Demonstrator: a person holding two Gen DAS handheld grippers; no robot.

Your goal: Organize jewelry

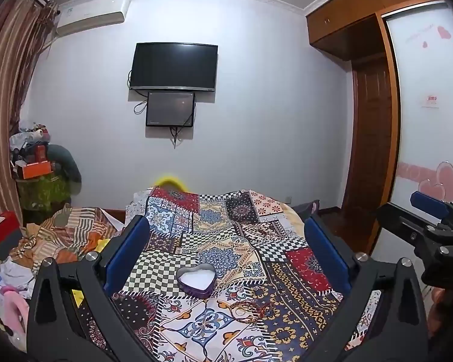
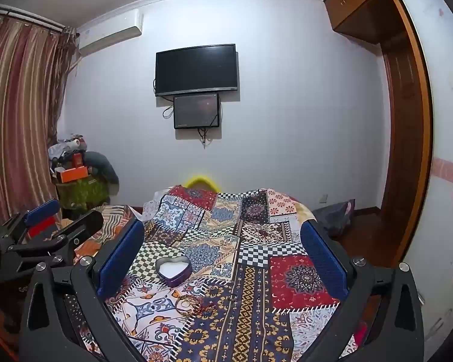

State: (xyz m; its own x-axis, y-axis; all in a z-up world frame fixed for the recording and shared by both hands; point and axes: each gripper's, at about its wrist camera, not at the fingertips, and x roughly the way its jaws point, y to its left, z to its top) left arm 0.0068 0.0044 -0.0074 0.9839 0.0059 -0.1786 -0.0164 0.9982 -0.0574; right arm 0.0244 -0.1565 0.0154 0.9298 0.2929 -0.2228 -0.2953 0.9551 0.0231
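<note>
An open purple heart-shaped tin with a white lining sits on the patchwork bedspread; it also shows in the right wrist view. A small pile of thin bracelets and cords lies just in front of it, right of centre, seen too in the right wrist view. My left gripper is open and empty, held above the bed with the tin between its fingers' lines. My right gripper is open and empty, beside the left one.
The bed runs toward a white wall with a TV. Rumpled striped bedding and clutter lie at the left. A wooden wardrobe and door stand at the right. The other gripper shows at each view's edge.
</note>
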